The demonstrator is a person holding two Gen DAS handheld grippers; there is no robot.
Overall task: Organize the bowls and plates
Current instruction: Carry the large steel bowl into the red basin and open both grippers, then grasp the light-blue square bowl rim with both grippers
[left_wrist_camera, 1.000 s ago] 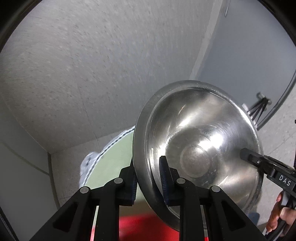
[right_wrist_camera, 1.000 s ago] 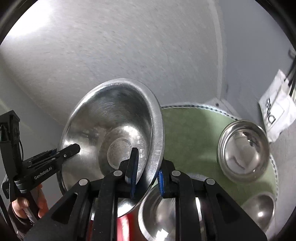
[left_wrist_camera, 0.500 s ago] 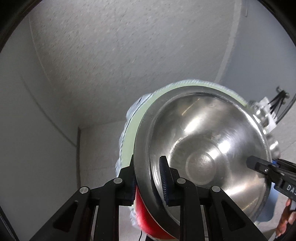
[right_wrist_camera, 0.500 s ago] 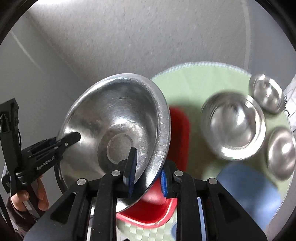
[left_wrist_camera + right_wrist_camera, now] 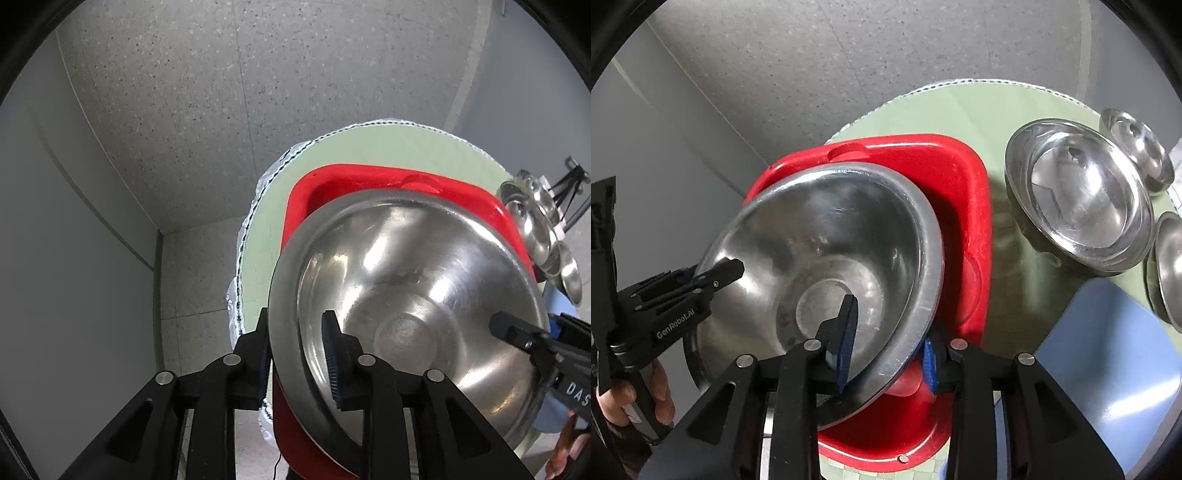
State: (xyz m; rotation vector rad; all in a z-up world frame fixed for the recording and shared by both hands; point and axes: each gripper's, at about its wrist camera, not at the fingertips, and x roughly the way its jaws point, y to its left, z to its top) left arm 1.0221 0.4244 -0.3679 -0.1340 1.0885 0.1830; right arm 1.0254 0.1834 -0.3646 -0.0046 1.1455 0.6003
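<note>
A large steel bowl (image 5: 417, 302) (image 5: 827, 266) hangs tilted over a red plastic basin (image 5: 369, 184) (image 5: 945, 192). My left gripper (image 5: 295, 354) is shut on the bowl's left rim, one finger inside and one outside. My right gripper (image 5: 890, 347) is shut on the opposite rim the same way. Each gripper shows in the other's view: the right one (image 5: 517, 336) and the left one (image 5: 716, 275). The basin's floor is mostly hidden by the bowl.
The basin sits on a round green table (image 5: 960, 107) (image 5: 266, 236). A medium steel bowl (image 5: 1078, 195) and two small steel bowls (image 5: 1137, 147) (image 5: 1171, 266) stand at its right. A blue plate (image 5: 1108, 354) lies at the near right. Grey floor surrounds the table.
Both grippers have carried the large bowl down and forward over the table. The view tilted from floor and wall to the red basin, which now lies directly under the bowl.
</note>
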